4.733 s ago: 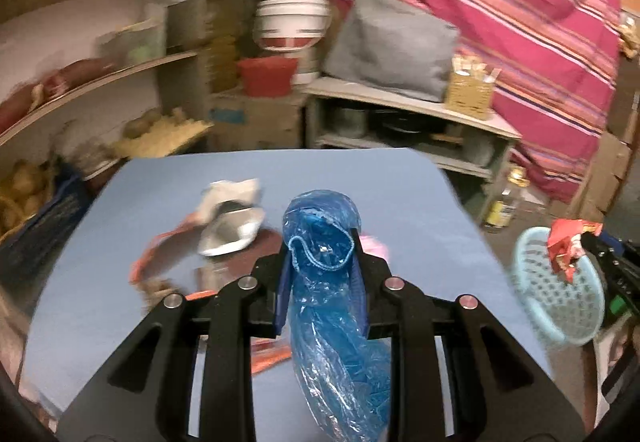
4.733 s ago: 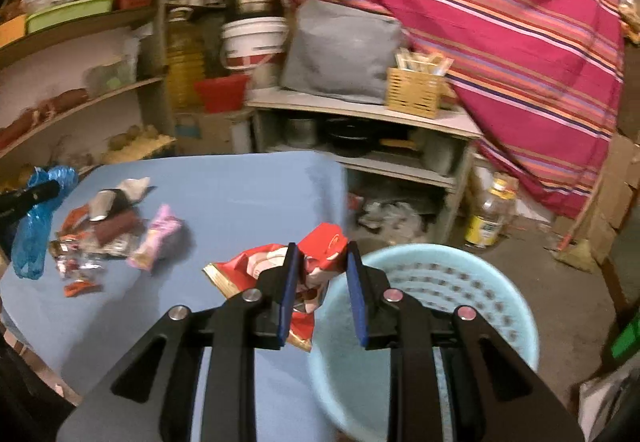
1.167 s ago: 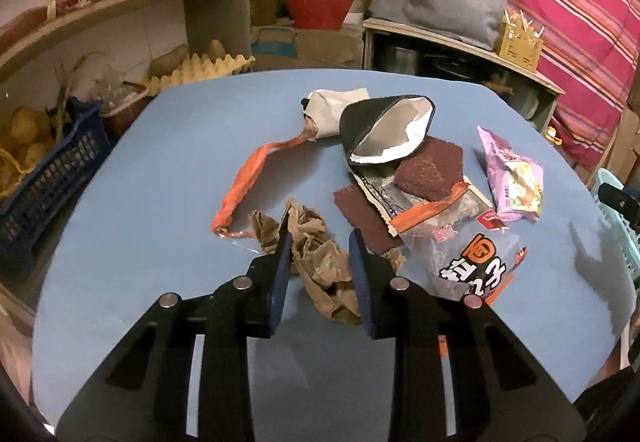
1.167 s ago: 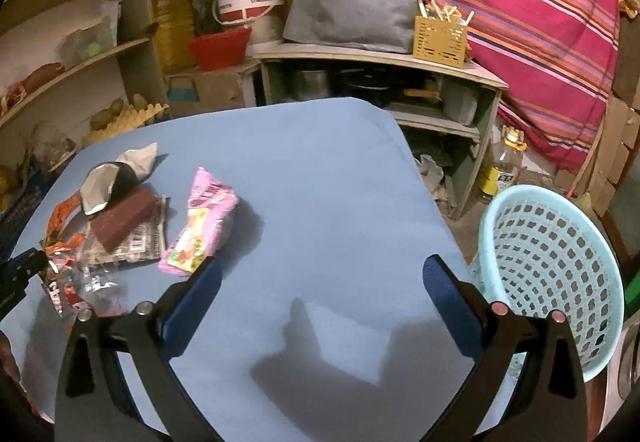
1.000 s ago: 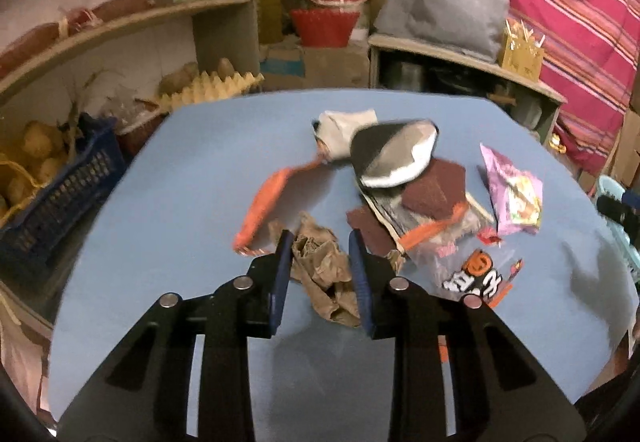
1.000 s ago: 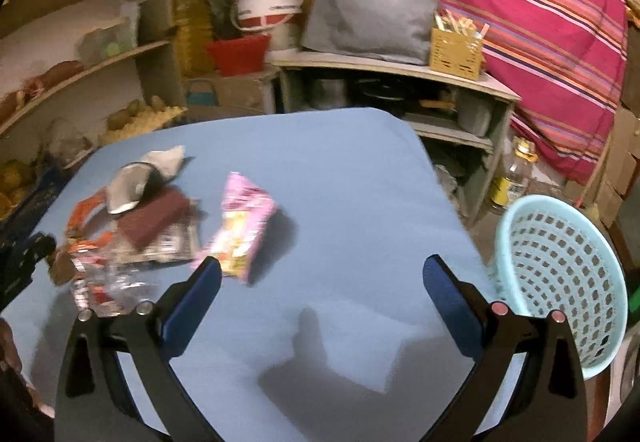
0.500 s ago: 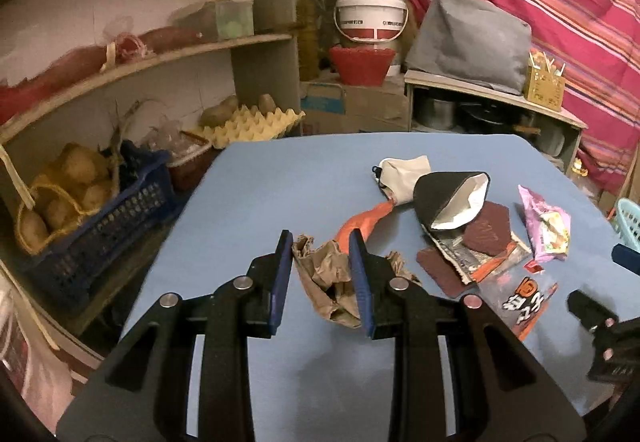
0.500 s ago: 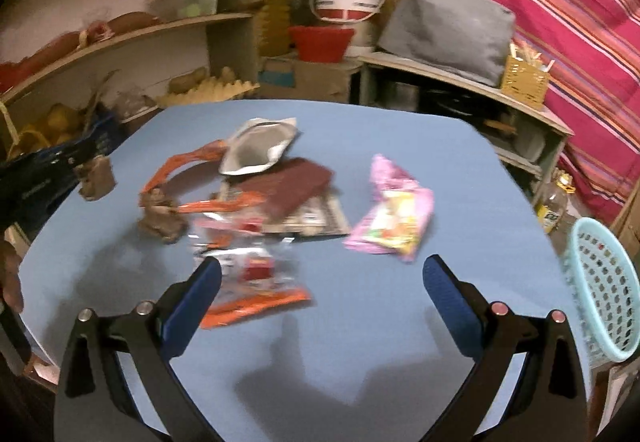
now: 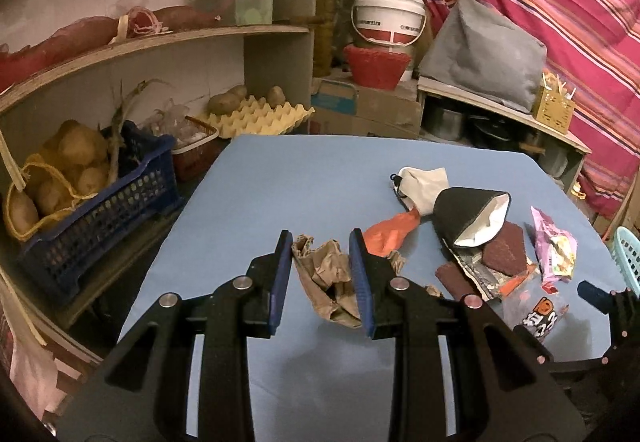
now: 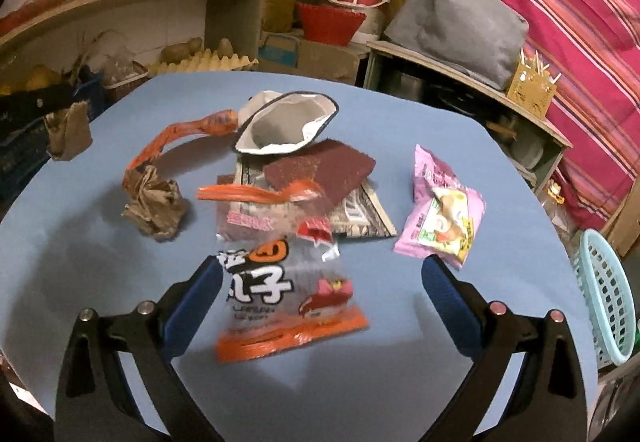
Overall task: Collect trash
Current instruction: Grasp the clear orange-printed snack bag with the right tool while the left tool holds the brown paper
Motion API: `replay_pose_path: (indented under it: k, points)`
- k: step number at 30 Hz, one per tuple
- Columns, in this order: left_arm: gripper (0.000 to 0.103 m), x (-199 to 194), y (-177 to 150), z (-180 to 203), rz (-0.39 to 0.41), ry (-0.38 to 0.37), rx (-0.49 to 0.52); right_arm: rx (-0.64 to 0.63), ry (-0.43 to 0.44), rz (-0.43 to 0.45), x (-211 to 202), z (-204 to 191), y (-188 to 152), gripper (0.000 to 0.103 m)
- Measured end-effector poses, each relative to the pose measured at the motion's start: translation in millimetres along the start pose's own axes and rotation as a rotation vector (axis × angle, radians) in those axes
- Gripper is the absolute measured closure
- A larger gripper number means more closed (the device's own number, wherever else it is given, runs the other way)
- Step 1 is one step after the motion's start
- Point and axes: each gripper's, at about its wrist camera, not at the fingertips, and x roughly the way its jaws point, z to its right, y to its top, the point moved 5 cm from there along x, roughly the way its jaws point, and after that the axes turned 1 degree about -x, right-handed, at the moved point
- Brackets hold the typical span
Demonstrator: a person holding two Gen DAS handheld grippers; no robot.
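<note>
**Brown paper lifted, right tool lines up on the next wrapper**

The left tool is clamped on a crumpled wad of brown paper, its blue pads pressing both sides. A second ago that wad lay on the blue surface among the litter; now the right wrist view shows it hanging clear of the surface at the far left, with a second brown crumple left behind ahead of the right tool and to its left. So one piece is picked up and, I judge, ready to travel to the pale blue plastic basket, which stands off the surface edge to the right.

The right tool stands wide open and empty. It has swung across from bare surface to the pile, and the clear orange-printed snack wrapper now lies flat between its pads, untouched. Closing there looks the likely next pick. A pink snack packet waits just ahead to the right.
</note>
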Motion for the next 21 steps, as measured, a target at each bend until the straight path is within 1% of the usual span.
replay_pose_path:
  k: [1, 2, 4, 5, 7, 9, 14, 18, 21]
  points:
    - [0.075, 1, -1, 1, -0.005, 0.000, 0.000, -0.013, 0.001, 0.003, 1, -1, 1, 0.017]
    - [0.075, 2, -2, 2, -0.011, 0.000, 0.002, -0.023, 0.006, 0.002, 2, -1, 2, 0.022]
    - [0.075, 2, -2, 5, -0.015, -0.001, 0.007, -0.040, 0.035, -0.017, 7, -3, 3, 0.048]
    - [0.075, 2, -2, 7, -0.017, -0.002, 0.007, -0.038, 0.065, -0.033, 10, -2, 2, 0.050]
    - [0.075, 2, -1, 10, -0.021, -0.010, 0.001, -0.033, 0.103, -0.041, 13, 2, 2, 0.057]
    - [0.075, 1, -1, 13, -0.022, -0.017, -0.004, -0.033, 0.121, -0.032, 11, 6, 1, 0.061]
    - [0.075, 0, -2, 27, -0.028, -0.011, 0.012, -0.009, 0.143, 0.003, -3, 30, 3, 0.062]
    - [0.075, -3, -3, 39, -0.023, -0.009, 0.028, 0.036, 0.146, 0.025, -15, 68, 9, 0.062]
    - [0.075, -3, -2, 50, -0.031, -0.010, 0.032, 0.071, 0.126, 0.043, -23, 103, 15, 0.062]
